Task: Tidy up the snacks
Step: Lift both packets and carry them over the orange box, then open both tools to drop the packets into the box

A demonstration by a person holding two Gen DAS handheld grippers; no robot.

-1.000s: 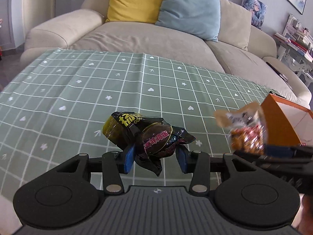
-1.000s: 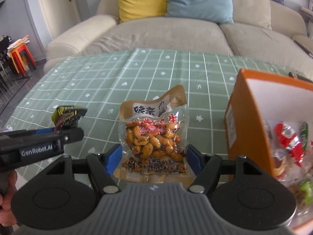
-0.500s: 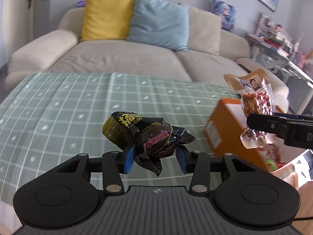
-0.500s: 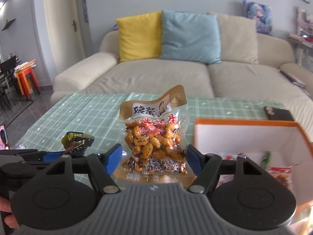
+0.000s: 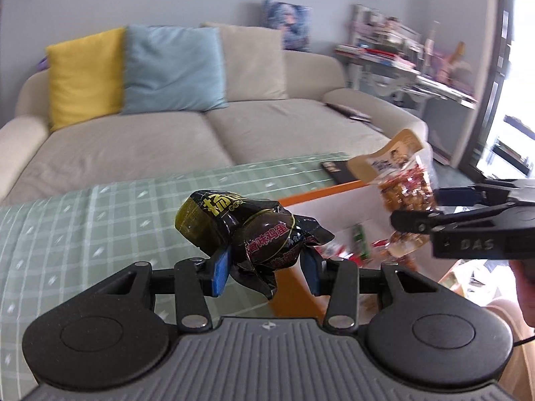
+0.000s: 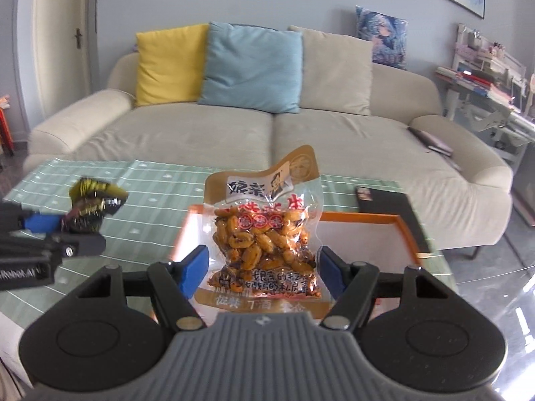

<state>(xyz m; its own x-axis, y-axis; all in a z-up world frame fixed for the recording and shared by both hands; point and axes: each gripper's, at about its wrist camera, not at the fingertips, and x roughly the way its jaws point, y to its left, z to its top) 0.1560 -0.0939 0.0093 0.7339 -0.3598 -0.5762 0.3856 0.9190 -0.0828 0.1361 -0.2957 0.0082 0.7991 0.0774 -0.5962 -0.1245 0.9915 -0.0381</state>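
My left gripper (image 5: 265, 269) is shut on a black and yellow egg snack packet (image 5: 247, 230) and holds it in the air beside the orange box (image 5: 321, 193). My right gripper (image 6: 264, 270) is shut on a clear peanut bag (image 6: 267, 234) and holds it above the orange box (image 6: 401, 224). The box holds several snack packets (image 5: 359, 239). The right gripper with the peanut bag (image 5: 401, 183) shows at the right of the left wrist view. The left gripper with its packet (image 6: 90, 200) shows at the left of the right wrist view.
The box stands on a table with a green checked cloth (image 5: 83, 227). A dark flat object (image 6: 381, 197) lies on the table behind the box. A beige sofa (image 6: 234, 133) with cushions stands behind the table. A cluttered desk (image 6: 485, 77) is at the far right.
Both grippers have risen and swung to the right with their packets. The peanut bag now hangs over the orange box, and the egg packet is closer to the box.
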